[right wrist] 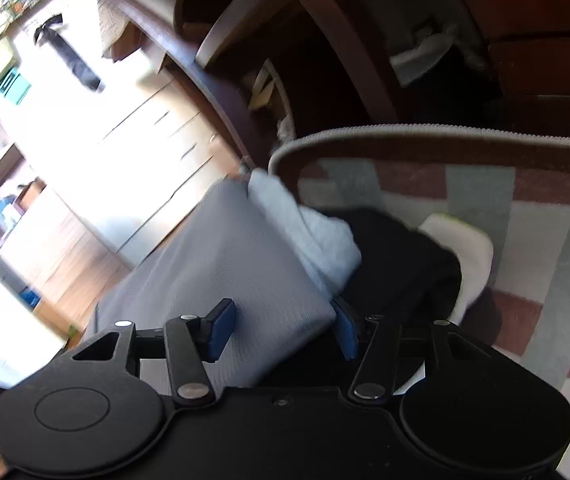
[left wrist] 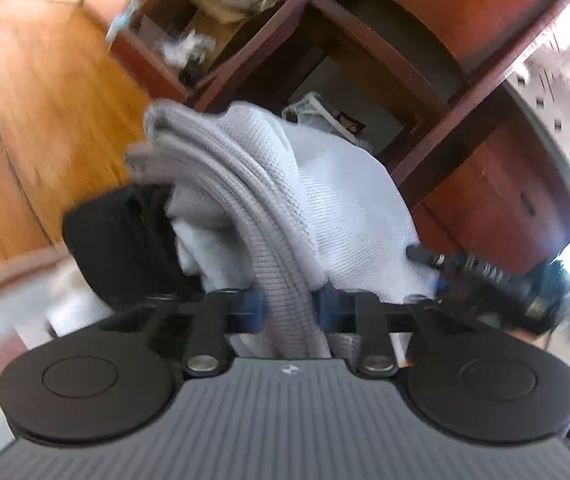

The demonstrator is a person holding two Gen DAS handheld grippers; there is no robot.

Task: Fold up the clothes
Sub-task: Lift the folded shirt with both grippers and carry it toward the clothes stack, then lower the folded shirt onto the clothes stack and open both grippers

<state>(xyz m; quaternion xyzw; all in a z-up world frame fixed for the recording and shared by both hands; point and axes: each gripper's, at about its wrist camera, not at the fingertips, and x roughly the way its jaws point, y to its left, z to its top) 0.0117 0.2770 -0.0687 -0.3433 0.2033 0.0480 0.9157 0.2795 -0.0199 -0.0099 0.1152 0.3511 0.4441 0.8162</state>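
Observation:
In the left wrist view a bunched grey ribbed garment (left wrist: 245, 184) runs down between the blue pads of my left gripper (left wrist: 293, 308), which is shut on it. A pale blue-white cloth (left wrist: 345, 200) hangs with it, and a black garment (left wrist: 117, 240) lies to the left. In the right wrist view the folded grey garment (right wrist: 221, 264) lies under and between the fingers of my right gripper (right wrist: 283, 330). Its jaws stand apart, and the left pad (right wrist: 221, 330) is not pressed into the cloth. A pale blue cloth (right wrist: 309, 236) rests on the fold's right edge.
A dark wooden shelf unit (left wrist: 485, 40) full of clutter stands close ahead. The wooden floor (left wrist: 45, 100) stretches to the left. A black garment (right wrist: 397, 264) and a cream garment (right wrist: 469, 252) lie on a striped rug (right wrist: 485, 200). White drawers (right wrist: 157, 128) stand at the left.

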